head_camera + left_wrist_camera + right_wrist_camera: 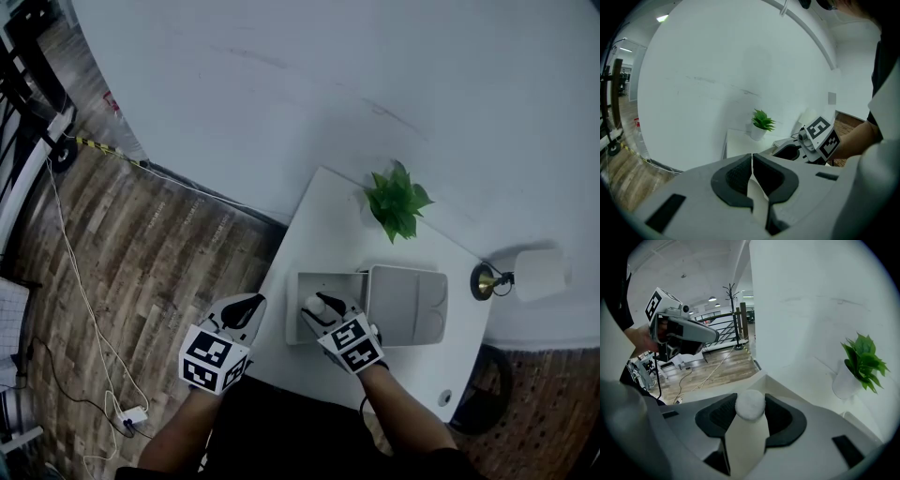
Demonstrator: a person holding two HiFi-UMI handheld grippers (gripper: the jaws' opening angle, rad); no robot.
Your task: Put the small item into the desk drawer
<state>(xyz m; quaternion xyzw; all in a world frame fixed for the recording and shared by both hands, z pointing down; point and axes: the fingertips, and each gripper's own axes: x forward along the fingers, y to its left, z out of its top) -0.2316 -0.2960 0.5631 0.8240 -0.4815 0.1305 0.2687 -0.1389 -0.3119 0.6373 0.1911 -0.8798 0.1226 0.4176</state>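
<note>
- while the small white ball (pixel 750 404) sits pinched between the pads of the right gripper (pixel 323 307), the pick-up half of the job looks done: the jaws stand fairly wide, pressed on the ball's two sides, and it rides at their tips.
- the drawer (pixel 294 314) is already pulled out of its white desktop unit (pixel 408 305), so opening it is not left to do.
- the right gripper tips downward over the drawer's open tray, so the ball hangs above the drawer and is not yet let go. whether it has dipped below the drawer's walls cannot be told.
- the left gripper (pixel 248 305) hangs just beside the drawer, on the side away from the unit and over the near edge of the desk (pixel 328 202). its jaws are brought together with nothing between them, and it touches neither the drawer nor the ball.
- what is left, as i judge it: lower the ball the last bit into the drawer, part the jaws and lift the right gripper out. pushing the drawer shut may follow, though the task does not ask for it.
- the plant (pixel 398 202) and the lamp (pixel 539 274) stand beyond the drawer's unit, well apart from the drop.
</note>
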